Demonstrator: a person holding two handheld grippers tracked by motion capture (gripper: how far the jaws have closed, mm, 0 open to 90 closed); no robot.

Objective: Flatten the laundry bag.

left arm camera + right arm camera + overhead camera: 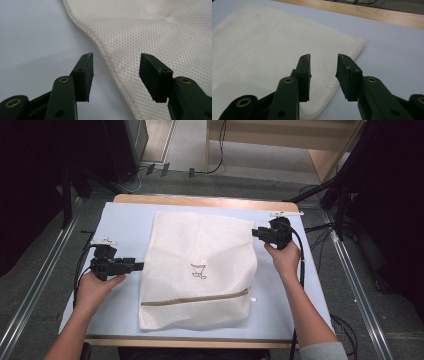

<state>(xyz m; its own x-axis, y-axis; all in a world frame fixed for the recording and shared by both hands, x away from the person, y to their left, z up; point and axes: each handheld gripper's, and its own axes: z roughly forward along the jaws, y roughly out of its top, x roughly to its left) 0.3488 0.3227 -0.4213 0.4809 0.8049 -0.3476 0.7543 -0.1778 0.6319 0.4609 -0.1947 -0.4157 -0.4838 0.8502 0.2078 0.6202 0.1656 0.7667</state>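
A cream mesh laundry bag (197, 270) lies flat on the pale blue table cover (120, 220), its tan zipper (195, 298) near the front and a small printed logo (198, 270) at its middle. My left gripper (139, 266) sits at the bag's left edge, open; in the left gripper view the mesh edge (130, 75) runs between the jaws, untouched. My right gripper (255, 233) is at the bag's far right corner, open, with the mesh (274, 50) just past its tips and nothing between the jaws.
The wooden table edge (200, 200) shows at the back. Cables trail from both grippers off the table sides. Dark stands and more cables occupy the floor left and right. Bare blue cover lies on both sides of the bag.
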